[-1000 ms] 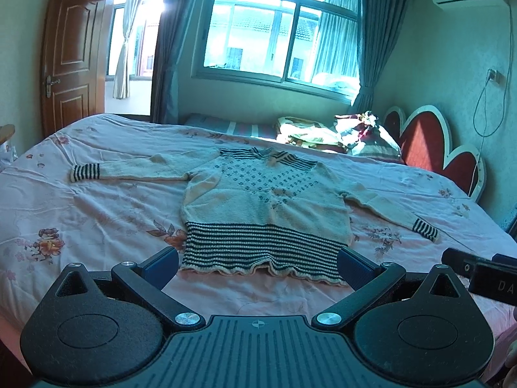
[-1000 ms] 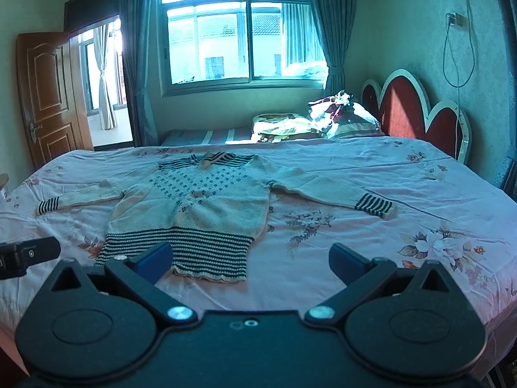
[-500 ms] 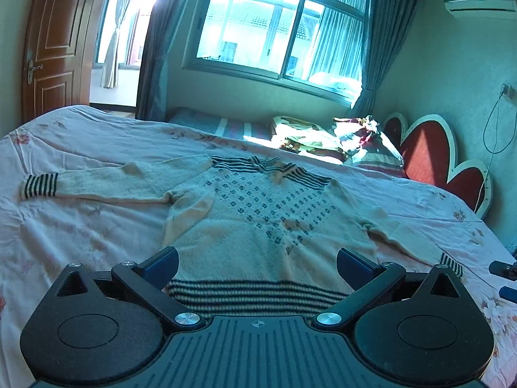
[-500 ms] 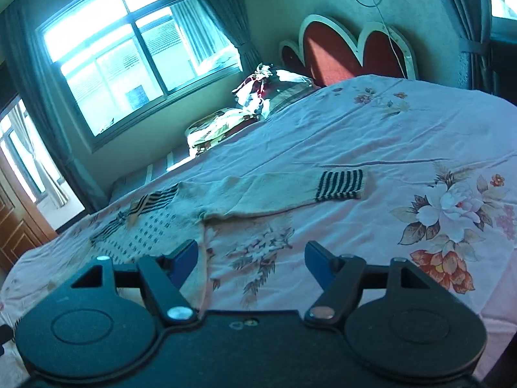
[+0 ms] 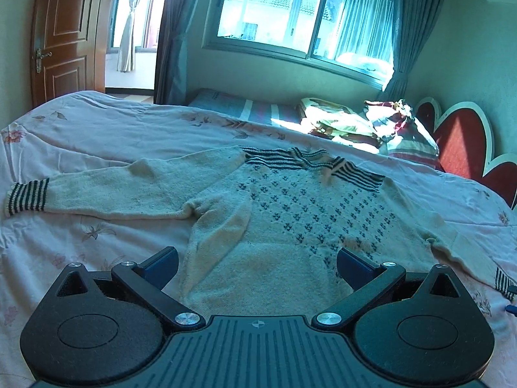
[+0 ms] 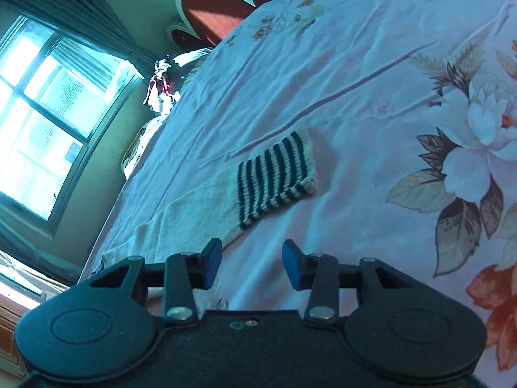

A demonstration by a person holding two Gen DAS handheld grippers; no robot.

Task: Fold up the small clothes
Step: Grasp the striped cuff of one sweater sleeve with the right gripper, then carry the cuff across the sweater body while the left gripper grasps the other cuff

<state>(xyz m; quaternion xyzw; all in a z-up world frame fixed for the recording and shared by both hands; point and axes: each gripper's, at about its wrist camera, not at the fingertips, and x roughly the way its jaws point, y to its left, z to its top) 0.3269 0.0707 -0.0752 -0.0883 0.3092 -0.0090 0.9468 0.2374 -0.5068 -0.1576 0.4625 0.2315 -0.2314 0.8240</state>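
A cream knitted sweater with dark dots and striped collar lies flat on the bed, both sleeves spread out. My left gripper hovers over its body, open, with nothing between the fingers. In the right wrist view the sweater's right sleeve ends in a striped cuff. My right gripper is rolled over and sits just short of that cuff, over the sheet. Its jaws are closing, and only bare sheet shows between them.
The bed is covered by a pink floral sheet. Pillows and bundled bedding lie at the head by a red heart-shaped headboard. A window with curtains and a wooden door are behind.
Both grippers moved in toward the sweater and lower. The right gripper rolled, swung to the right sleeve's cuff and narrowed its jaws. The left stayed wide and now sits over the sweater's body.
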